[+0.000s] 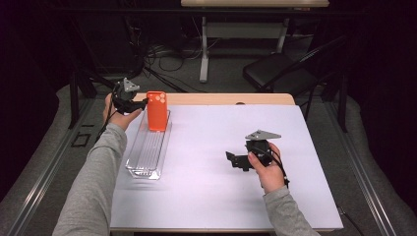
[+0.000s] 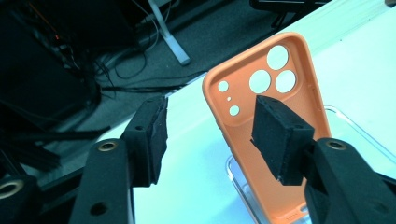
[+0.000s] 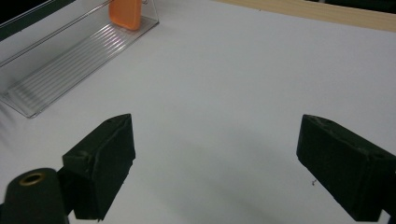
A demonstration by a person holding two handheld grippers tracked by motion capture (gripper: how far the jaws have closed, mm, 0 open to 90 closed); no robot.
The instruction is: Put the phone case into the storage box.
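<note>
- High view is showing an orange phone case (image 1: 157,111) standing upright at the far end of a clear ribbed plastic tray (image 1: 147,147), which is lying along the left part of the pale, matte bench (image 1: 221,196).
- Left tool (image 1: 143,103) is hovering just beside the case's upper left edge, its jaws spread and gripping nothing.
- Left gripper view is presenting the case (image 2: 280,135) as smooth, rounded at the corners and pierced by round camera cut-outs, with one blocky black foam-like pad (image 2: 278,140) sitting in front of its inner face and the other off to the side.
- Right tool (image 1: 231,160) is resting low over the bare bench, well apart from the tray, jaws wide open.
- Right gripper view is catching the tray's (image 3: 70,60) fine grooved floor and glossy walls.
</note>
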